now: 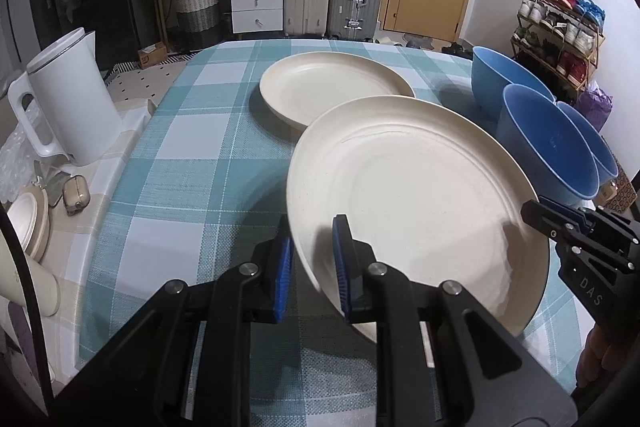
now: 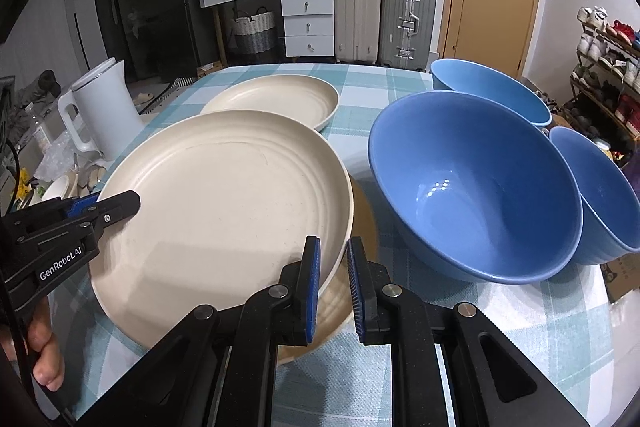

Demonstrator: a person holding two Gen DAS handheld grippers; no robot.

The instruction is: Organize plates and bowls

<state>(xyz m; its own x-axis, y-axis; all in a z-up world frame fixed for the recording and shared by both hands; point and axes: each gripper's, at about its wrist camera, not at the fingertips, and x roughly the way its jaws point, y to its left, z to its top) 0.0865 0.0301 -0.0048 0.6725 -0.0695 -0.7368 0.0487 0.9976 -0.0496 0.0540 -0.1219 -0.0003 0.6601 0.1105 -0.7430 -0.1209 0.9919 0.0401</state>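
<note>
A large cream plate is held tilted above the checked table, over another cream plate that shows beneath it in the right wrist view. My left gripper straddles the top plate's left rim, its pads near it. My right gripper straddles its right rim and shows in the left wrist view. A third cream plate lies farther back. Three blue bowls stand on the right.
A white kettle stands off the table's left edge with small items beside it. The table edge runs close behind the bowls on the right. Suitcases, drawers and a shoe rack stand beyond the table.
</note>
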